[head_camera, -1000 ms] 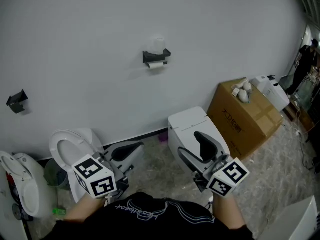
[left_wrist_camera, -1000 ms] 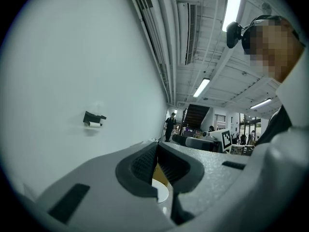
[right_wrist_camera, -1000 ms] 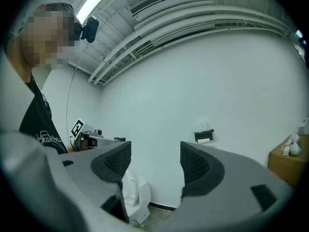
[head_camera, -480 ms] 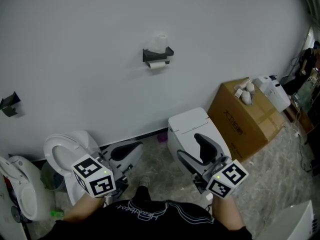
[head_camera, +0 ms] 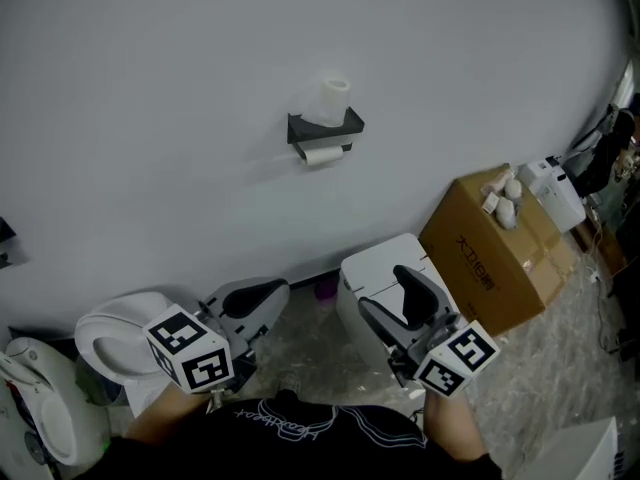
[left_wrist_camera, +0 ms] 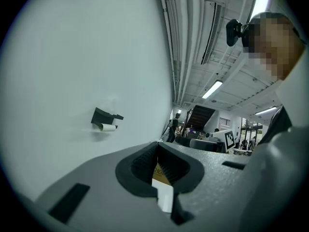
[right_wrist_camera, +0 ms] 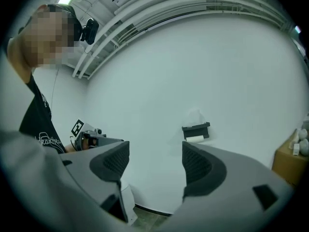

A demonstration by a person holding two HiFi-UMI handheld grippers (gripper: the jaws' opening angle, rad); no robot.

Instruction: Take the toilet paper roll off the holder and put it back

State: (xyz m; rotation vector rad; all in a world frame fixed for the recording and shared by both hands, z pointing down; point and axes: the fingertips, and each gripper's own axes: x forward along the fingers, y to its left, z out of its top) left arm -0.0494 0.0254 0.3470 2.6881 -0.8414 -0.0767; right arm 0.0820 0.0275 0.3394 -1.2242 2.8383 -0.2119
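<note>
A black holder [head_camera: 325, 128] hangs on the white wall, with one white toilet paper roll [head_camera: 333, 101] standing on top of it and a second roll [head_camera: 322, 154] hung beneath. The holder [left_wrist_camera: 104, 116] also shows small and far off in the left gripper view, and the holder [right_wrist_camera: 195, 128] shows between the jaws in the right gripper view. My left gripper [head_camera: 280, 290] is low at the left, level, with its jaws shut and empty. My right gripper [head_camera: 385, 293] is held low at the right, open; its jaws have just been opening wider with nothing between them. Both are well short of the wall.
A white toilet [head_camera: 385, 268] stands against the wall under my right gripper. A cardboard box [head_camera: 500, 253] with small white things on it sits to the right. More toilets [head_camera: 120, 333] stand at the left. A small purple thing [head_camera: 325, 290] lies by the skirting.
The holder and wall look nearer and larger than before, and the toilets have slid left. Both grippers have come forward toward the wall, held as before.
</note>
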